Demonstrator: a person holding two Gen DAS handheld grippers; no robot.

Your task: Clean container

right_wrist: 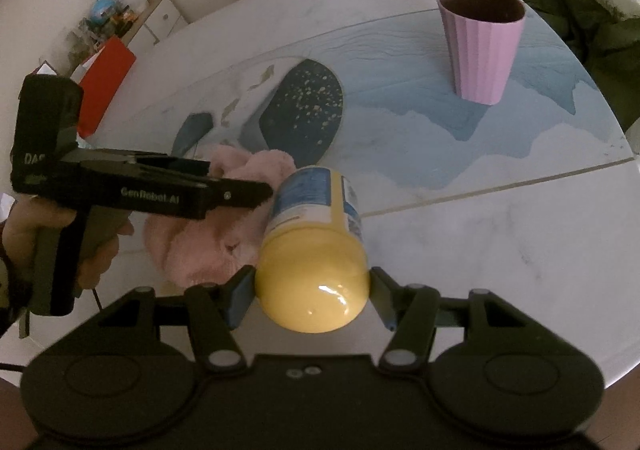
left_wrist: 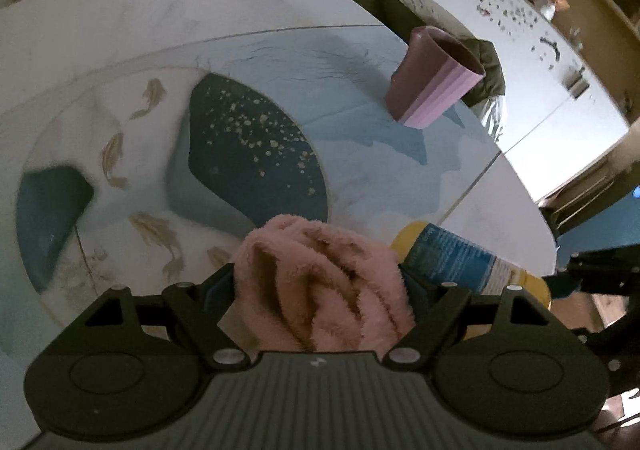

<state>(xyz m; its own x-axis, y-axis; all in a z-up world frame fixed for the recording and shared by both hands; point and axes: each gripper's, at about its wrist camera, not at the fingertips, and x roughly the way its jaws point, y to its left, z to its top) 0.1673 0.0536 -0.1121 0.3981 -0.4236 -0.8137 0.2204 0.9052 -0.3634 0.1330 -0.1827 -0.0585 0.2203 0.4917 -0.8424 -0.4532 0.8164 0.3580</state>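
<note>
Both jaws were clamped: my left gripper (left_wrist: 320,282) on the pink cloth (left_wrist: 320,286), my right gripper (right_wrist: 312,290) on the yellow container (right_wrist: 312,250), held above the table (right_wrist: 480,242). I judged firm, short strokes along its side best.

Fluffy pink cloth (left_wrist: 320,282); glossy yellow plastic container (right_wrist: 316,250); matt ribbed pink cup (right_wrist: 482,46).

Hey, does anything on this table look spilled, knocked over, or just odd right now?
Nothing looks spilled or damaged. The ribbed pink cup stands upright on the round white table. The yellow plastic bottle with a blue label is only on its side because the right gripper holds it, beside the fluffy pink cloth in the left gripper.
</note>
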